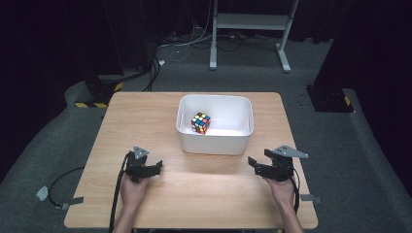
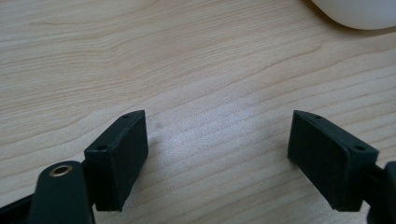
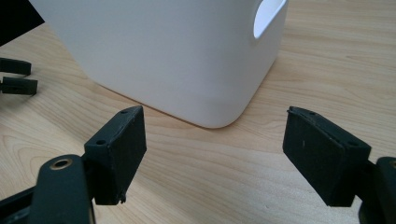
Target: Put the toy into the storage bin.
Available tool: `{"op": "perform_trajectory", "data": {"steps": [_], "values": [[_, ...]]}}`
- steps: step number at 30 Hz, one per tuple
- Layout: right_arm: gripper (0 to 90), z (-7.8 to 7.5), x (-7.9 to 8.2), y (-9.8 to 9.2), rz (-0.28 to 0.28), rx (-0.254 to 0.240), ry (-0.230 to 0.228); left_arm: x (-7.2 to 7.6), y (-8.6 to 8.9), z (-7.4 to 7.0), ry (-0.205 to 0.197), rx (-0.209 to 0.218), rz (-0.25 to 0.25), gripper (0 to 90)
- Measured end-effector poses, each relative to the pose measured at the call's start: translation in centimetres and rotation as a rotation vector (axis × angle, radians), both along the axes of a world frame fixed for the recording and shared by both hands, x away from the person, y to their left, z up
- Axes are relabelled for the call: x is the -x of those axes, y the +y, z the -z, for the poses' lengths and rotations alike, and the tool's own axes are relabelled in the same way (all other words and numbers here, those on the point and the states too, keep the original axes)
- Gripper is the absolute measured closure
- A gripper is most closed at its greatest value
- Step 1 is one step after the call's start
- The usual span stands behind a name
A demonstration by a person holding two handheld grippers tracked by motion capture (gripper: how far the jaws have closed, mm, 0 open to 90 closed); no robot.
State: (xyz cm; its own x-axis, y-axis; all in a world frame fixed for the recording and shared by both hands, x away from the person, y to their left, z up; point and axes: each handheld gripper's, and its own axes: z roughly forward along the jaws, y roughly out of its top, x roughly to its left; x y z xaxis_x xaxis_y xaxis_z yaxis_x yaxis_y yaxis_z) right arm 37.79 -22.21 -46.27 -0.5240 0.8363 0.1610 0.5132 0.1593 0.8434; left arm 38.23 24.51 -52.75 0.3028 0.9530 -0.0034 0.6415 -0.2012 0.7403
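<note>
Two grippers rest near the table's [image 1: 145,204] front edge: the left gripper [image 1: 154,167] and the right gripper [image 1: 253,165], both with jaws spread and empty. Beyond them, toward the far edge, one white bin [image 1: 214,141] holds one puzzle cube [image 1: 200,122].

Both hands bare, no sleeves seen. Left gripper [image 1: 156,167] black, grey three-cornered plate on top, black cable trailing back along the forearm. Right gripper [image 1: 253,163] black too, bigger grey plate, thin black cable. Jaws are flat matte black blocks (small screw holes on top edges), brass-ringed hole on one arm
</note>
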Motion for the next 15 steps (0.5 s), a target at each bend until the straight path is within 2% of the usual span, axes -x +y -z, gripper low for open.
{"op": "perform_trajectory", "data": {"steps": [15], "values": [[21.2, 1.4, -0.3, -0.1, 0.008, 0.009, 0.035, 0.0, 0.0, 0.0, 0.0, 0.001, 0.0, 20.2]]}}
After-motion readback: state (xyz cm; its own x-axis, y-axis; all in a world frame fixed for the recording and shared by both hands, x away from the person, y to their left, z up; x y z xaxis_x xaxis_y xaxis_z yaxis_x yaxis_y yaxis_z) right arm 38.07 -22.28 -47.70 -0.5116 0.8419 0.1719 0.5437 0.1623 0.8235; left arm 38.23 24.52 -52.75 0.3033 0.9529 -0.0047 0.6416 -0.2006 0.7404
